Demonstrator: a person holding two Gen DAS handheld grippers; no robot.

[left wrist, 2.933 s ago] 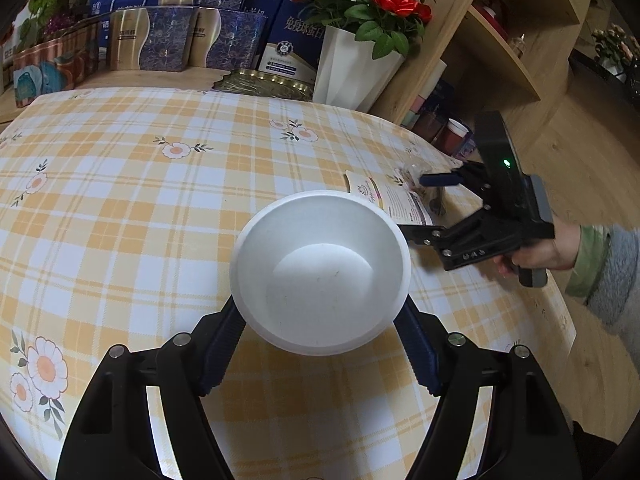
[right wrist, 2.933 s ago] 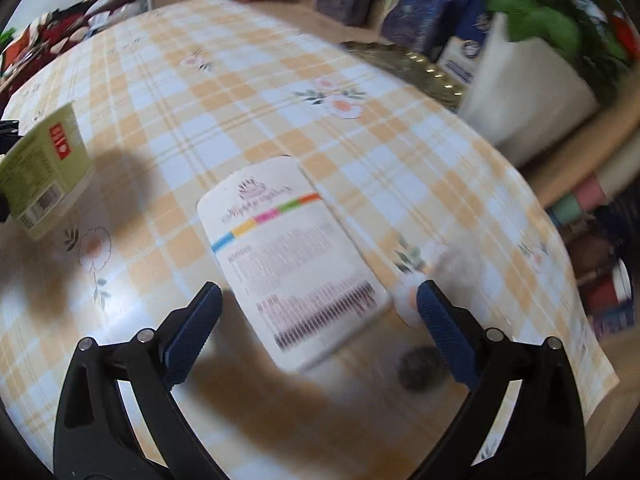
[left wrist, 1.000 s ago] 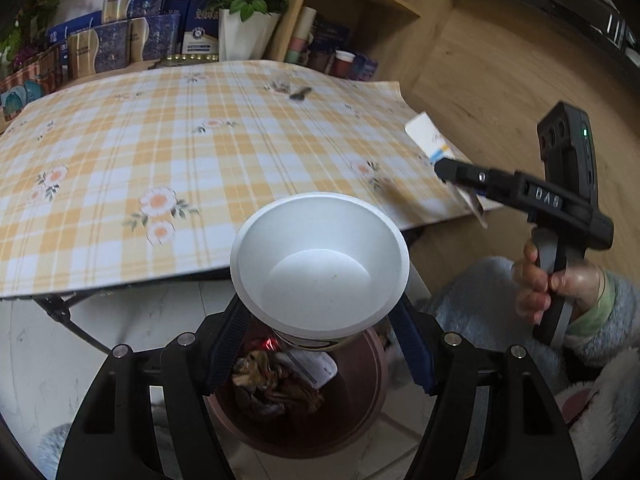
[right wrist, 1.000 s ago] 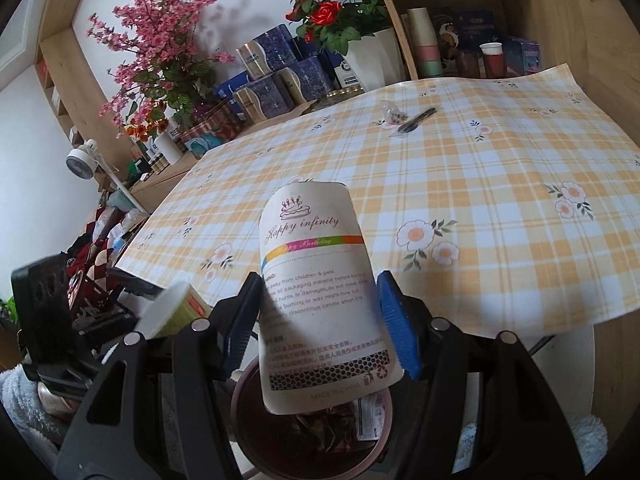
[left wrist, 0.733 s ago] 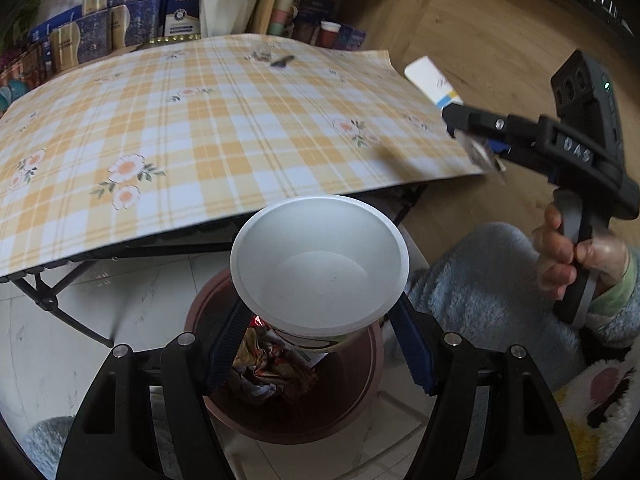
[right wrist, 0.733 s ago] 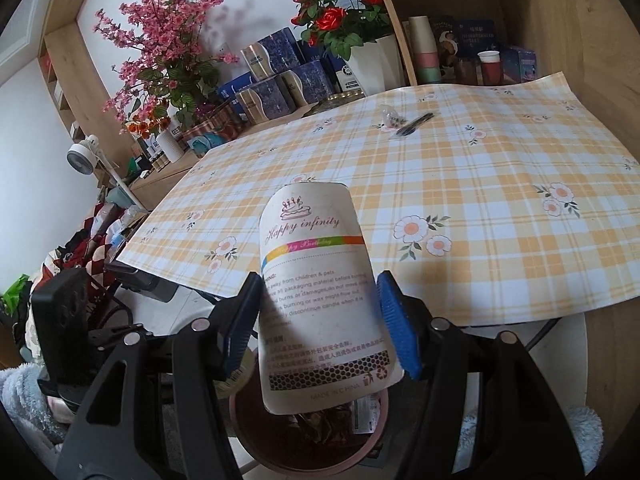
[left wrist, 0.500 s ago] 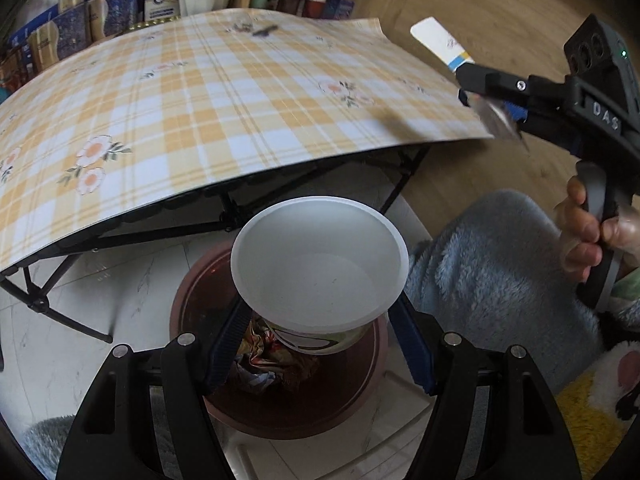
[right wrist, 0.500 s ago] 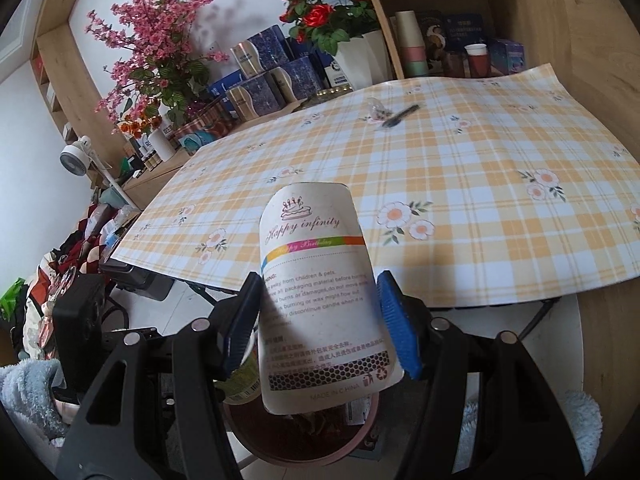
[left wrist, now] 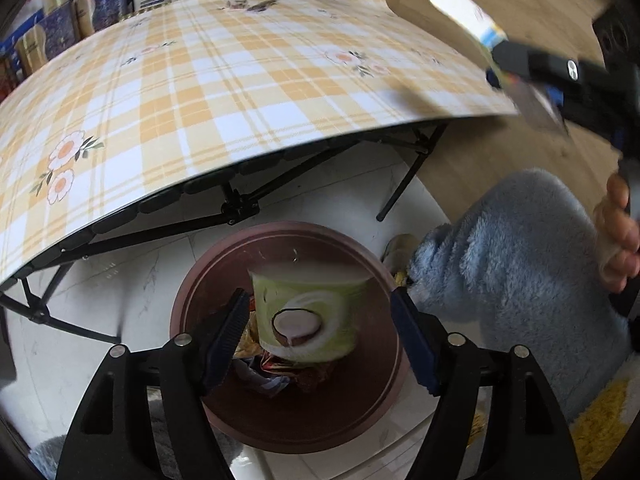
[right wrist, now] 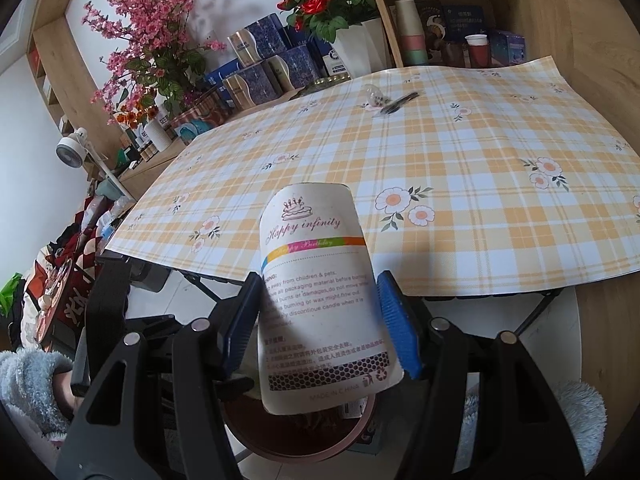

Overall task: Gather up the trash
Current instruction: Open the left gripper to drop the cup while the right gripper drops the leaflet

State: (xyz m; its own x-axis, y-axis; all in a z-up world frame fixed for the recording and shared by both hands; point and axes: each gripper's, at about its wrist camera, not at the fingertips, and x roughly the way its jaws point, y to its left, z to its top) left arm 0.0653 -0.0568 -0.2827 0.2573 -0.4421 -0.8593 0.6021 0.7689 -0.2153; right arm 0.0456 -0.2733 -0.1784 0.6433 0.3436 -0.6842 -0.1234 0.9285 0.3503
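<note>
A round brown trash bin (left wrist: 372, 408) stands on the floor under the table edge, with wrappers inside. A green and white paper cup (left wrist: 308, 316) is dropping into it, blurred, clear of both jaws. My left gripper (left wrist: 320, 336) is open above the bin. My right gripper (right wrist: 316, 328) is shut on a white candle package (right wrist: 320, 288) and holds it above the bin (right wrist: 256, 436). The right gripper with the package also shows at the upper right of the left wrist view (left wrist: 520, 72).
The table with a yellow plaid cloth (right wrist: 460, 184) holds a pen (right wrist: 400, 102) and a small clear item (right wrist: 374, 96) at the far side. Black folding table legs (left wrist: 236, 208) stand beside the bin. Shelves, boxes and flower pots line the back.
The left gripper moved from the table to over the bin, then opened and let go of the cup, which now falls into the bin. The right gripper carried the package off the table.
</note>
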